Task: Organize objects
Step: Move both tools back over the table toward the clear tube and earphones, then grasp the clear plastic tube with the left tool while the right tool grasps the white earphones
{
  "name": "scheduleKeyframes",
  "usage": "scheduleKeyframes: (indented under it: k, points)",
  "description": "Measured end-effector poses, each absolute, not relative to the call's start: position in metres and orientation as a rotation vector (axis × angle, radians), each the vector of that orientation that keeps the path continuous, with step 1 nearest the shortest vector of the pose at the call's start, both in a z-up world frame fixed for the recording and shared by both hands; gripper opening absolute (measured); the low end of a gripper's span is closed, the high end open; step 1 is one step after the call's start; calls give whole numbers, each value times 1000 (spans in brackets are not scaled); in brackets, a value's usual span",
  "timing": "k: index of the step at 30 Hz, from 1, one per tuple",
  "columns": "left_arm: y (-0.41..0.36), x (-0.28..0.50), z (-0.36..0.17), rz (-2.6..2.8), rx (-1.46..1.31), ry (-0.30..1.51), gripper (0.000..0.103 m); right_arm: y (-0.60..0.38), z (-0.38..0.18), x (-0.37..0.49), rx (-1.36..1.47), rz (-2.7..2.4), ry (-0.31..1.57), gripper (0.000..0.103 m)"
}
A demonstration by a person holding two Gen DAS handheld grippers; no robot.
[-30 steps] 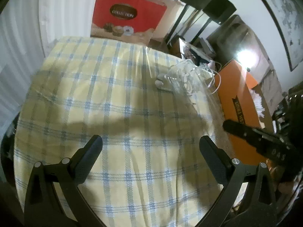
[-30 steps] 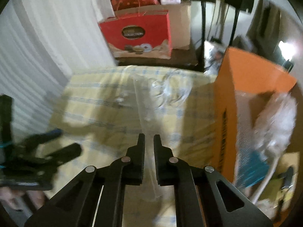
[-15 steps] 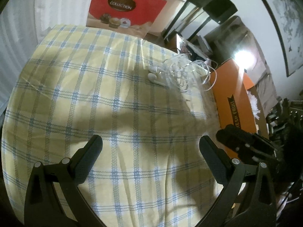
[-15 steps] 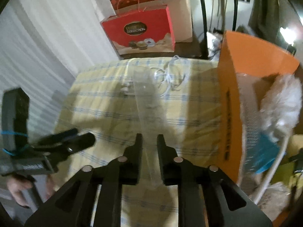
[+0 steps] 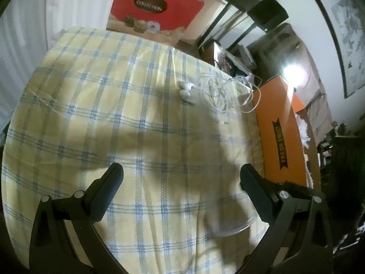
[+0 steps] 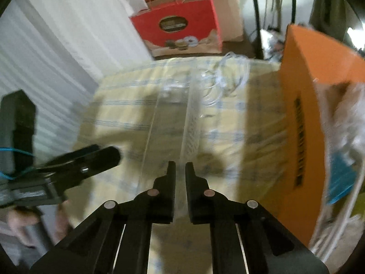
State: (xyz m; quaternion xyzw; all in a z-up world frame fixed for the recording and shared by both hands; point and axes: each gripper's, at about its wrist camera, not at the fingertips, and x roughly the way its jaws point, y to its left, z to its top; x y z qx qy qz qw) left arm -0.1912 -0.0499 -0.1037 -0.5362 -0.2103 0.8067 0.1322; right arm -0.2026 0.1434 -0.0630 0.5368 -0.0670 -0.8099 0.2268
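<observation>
A clear plastic zip bag (image 6: pixel 189 123) hangs from my right gripper (image 6: pixel 180 171), which is shut on its near edge; the bag stretches away over the table. In the left wrist view the bag (image 5: pixel 228 150) shows as a faint film on the right. White wired earbuds (image 5: pixel 186 91) with a coiled cable (image 5: pixel 223 93) lie at the far right of the yellow checked tablecloth (image 5: pixel 114 105). My left gripper (image 5: pixel 181 175) is open and empty above the cloth's near part. It shows at the left of the right wrist view (image 6: pixel 91 159).
An orange cardboard box (image 5: pixel 280 132) stands against the table's right side, holding a white duster (image 6: pixel 349 123). A red gift bag (image 5: pixel 155 6) sits behind the table's far edge. White curtains hang on the left. Black stands and clutter are at the far right.
My right gripper has drawn back and lifted with the bag, leaving the left wrist view. The left gripper has moved slightly forward and stayed open.
</observation>
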Motion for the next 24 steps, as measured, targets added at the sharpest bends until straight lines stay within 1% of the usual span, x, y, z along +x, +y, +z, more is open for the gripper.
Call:
scheduleKeyframes:
  k: [3,11,13,15,17,18,19,20,22,23,24]
  points:
    - [-48,-191,-107,2342,-1577,-592,102,135,-66,-196,1470,-2184,-207,8]
    - [-32,-189,-110,2357,-1595,-507,102,114,-71,-181,1433,-2125,-191,9]
    - [-28,-190,-111,2369,-1602,-466,100,112,-72,-180,1432,-2117,-178,12]
    - [-24,-191,-113,2363,-1609,-441,91,113,-70,-177,1431,-2129,-153,13]
    - [-19,-191,-115,2355,-1611,-405,76,115,-67,-173,1437,-2160,-91,17]
    - [-16,-191,-117,2360,-1619,-372,73,118,-66,-172,1438,-2174,-68,26]
    - [-14,-191,-118,2363,-1623,-345,63,121,-64,-170,1440,-2187,-47,34]
    - [-12,-191,-119,2366,-1625,-318,53,124,-63,-168,1443,-2198,-27,35]
    - [-10,-189,-118,2394,-1622,-269,46,132,-58,-167,1452,-2219,11,37]
    - [-11,-189,-118,2392,-1620,-272,42,135,-56,-167,1453,-2229,20,37]
    - [-13,-188,-118,2392,-1618,-287,41,139,-52,-167,1449,-2244,24,38]
